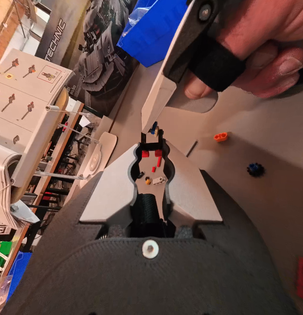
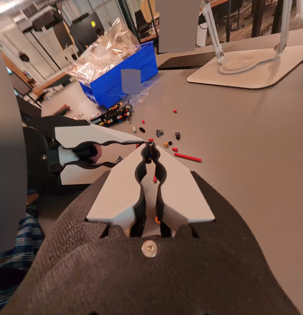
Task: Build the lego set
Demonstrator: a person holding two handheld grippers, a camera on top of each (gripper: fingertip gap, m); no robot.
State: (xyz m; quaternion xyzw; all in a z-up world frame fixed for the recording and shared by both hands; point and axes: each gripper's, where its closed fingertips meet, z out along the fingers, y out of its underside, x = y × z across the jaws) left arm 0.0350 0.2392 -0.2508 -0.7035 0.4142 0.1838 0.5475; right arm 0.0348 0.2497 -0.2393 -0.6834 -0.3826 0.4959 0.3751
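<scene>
Holding a small black U-shaped Lego frame with two red pins (image 1: 151, 148) at its tips, the left claw (image 1: 151, 144) is clamped on the frame's sides, with the open end of the U pointing away from the camera. Held this way, the frame's two prongs stay clear for the other tool to work on.

The right claw (image 2: 150, 150) comes in from the far right of the left wrist view, its pale wedge-shaped finger (image 1: 157, 105) angled down to the frame's far prong. It is pinched nearly shut on a tiny blue and tan Lego piece (image 1: 155, 130), which sits at the prong tips. This looks like the moment of pressing the small piece onto the frame, one claw bracing while the other pushes.

Both tools hover above a plain grey-brown table (image 2: 232, 136). Loose parts lie just beyond the claws: a long red axle (image 2: 187, 157), a yellow bush (image 2: 166, 144), short red pins and small black and grey connectors, spread within easy reach. Farther off on the left sits a partly built black Lego assembly studded with coloured pins (image 2: 113, 115), and behind it a blue plastic bin holding clear bags (image 2: 120, 80). An orange connector (image 1: 220, 136) and a black gear with a blue centre (image 1: 255, 169) lie apart on the table. An open instruction booklet (image 1: 27, 95) stands propped on a stand at the left, facing the builder.
</scene>
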